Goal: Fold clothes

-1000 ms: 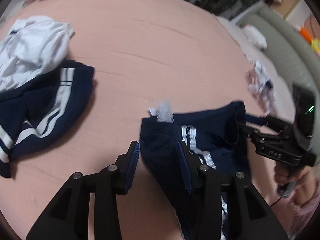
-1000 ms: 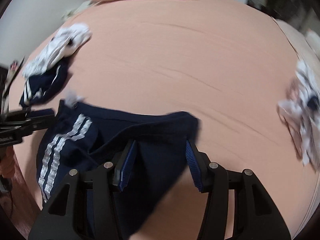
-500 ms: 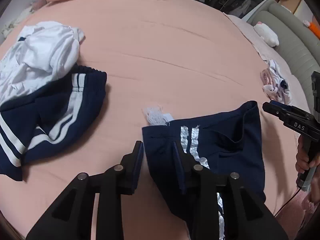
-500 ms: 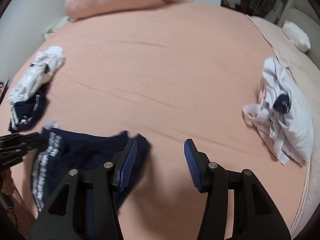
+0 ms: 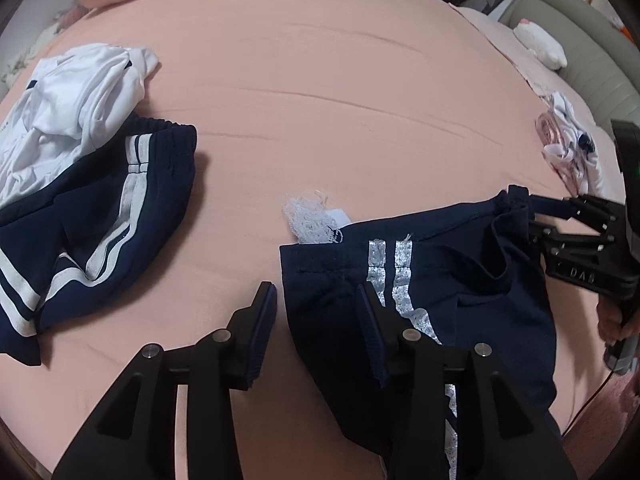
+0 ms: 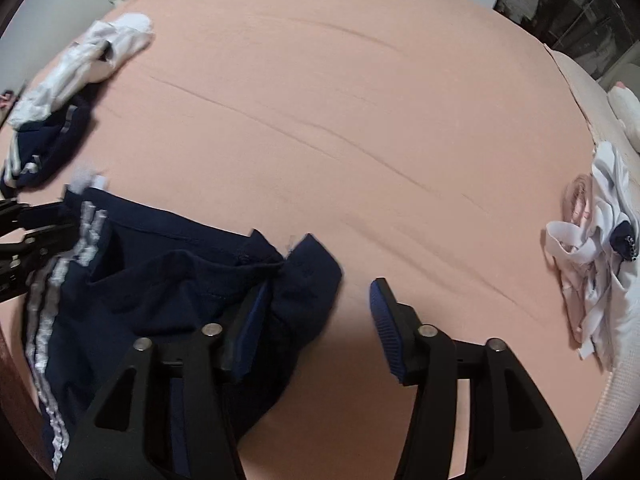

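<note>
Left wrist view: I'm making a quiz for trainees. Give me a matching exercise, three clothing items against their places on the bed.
Items:
1. navy shorts with silver stripes
2. white garment
3. navy shorts with white stripes

Places:
A. far left, partly on another garment
B. nearest the left gripper
C. left, partly under a white one

Pairs: 1-B, 2-A, 3-C

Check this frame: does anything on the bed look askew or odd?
The navy shorts lie rumpled, not flat: the right corner is bunched and folded over, and a white lace scrap sticks out past the waistband. Other clothes lie in loose heaps at the bed's left and right edges.
</note>
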Available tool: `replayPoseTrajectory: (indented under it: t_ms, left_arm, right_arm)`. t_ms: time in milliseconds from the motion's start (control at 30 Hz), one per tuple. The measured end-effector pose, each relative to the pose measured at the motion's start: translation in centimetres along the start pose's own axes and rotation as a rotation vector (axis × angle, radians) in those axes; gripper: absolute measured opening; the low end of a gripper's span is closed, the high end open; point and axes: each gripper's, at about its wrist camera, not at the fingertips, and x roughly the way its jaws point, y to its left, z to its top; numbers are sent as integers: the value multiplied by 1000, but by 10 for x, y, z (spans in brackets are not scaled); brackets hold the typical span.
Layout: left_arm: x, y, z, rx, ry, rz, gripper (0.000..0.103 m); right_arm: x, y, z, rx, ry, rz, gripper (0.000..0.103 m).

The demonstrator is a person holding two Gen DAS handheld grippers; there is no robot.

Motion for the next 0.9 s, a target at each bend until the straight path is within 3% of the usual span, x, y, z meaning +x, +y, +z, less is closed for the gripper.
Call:
replayPoseTrajectory:
  t_ms: [133, 233, 267, 333, 433, 500, 633, 700, 767, 800, 833, 867, 900]
  left_arm:
    - [-2, 1, -2, -9, -5, -16, 45]
    - [-10, 6, -1, -45, -45, -80, 45]
    - [-15, 6, -1, -52, -64, -99, 45]
    - [-24, 8, 2, -50, -100, -121, 45]
    - [-33, 4, 0, -33, -119, -101, 45]
    - [-30, 14, -3, -37, -101, -74, 45]
    - [-11, 26, 8, -88, -30, -100, 45]
    - [-5, 27, 8, -96, 3, -156, 46]
    - [-4, 26, 8, -80, 6, -173, 46]
    - [-6, 26, 9, -68, -2, -168, 46]
    - [-7, 25, 10, -56, -10, -162, 44]
    - [-8, 24, 11, -44, -18, -156, 29]
    - [-10, 24, 12, -33, -26, -152, 20]
  right_arm:
    - [-3, -6, -5, -44, 31, -106, 53]
    - [-8, -22, -20, -24, 30, -193, 52]
    - [-10, -28, -26, -10, 32, -243, 42]
    - [-14, -43, -38, 22, 32, -361, 36]
    - [-39, -62, -48, 164, -61, -149, 37]
    - [-52, -56, -45, 192, -112, -21, 39]
    - [-56, -26, -24, 103, -147, 41, 56]
    - [-36, -22, -21, 52, -81, 35, 60]
    - [-15, -13, -22, -4, -31, -22, 56]
    - [-17, -12, -23, 5, -50, -28, 54]
    - [-19, -10, -25, 16, -70, -32, 37]
    - [-22, -14, -27, 36, -73, -42, 19]
    - [-25, -19, -29, 57, -76, -53, 17]
